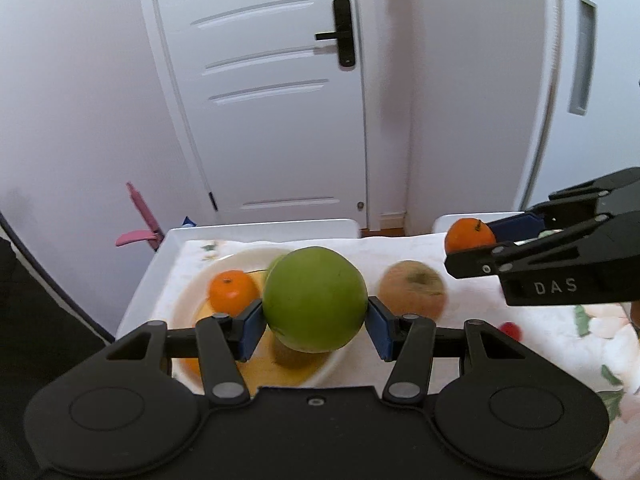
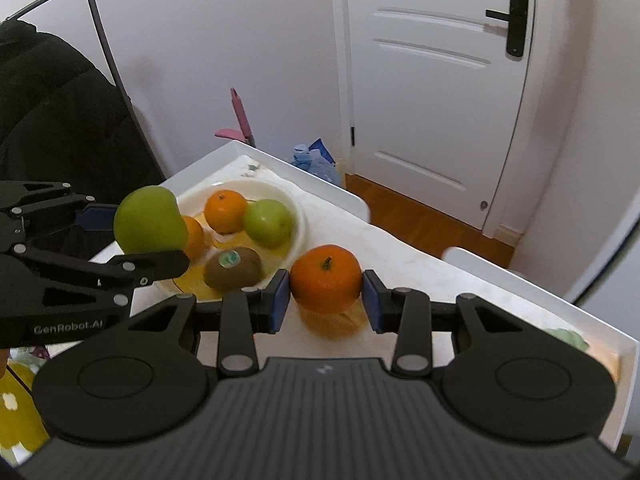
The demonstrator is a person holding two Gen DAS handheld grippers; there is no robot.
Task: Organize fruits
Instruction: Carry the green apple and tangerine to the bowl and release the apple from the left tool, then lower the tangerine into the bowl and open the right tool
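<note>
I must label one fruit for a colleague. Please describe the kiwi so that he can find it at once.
Start at the round white bowl on the white table. At its near edge lies the fuzzy brown oval kiwi. Unlike the smooth round oranges and green apple beside it, it alone carries a small sticker.

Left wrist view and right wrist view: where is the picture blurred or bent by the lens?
Left wrist view: the brownish fruit on the table is smeared, while the green apple in the left gripper is sharp; the door frame bows. Right wrist view: the orange in the right gripper is slightly soft, and black corners frame the picture.
</note>
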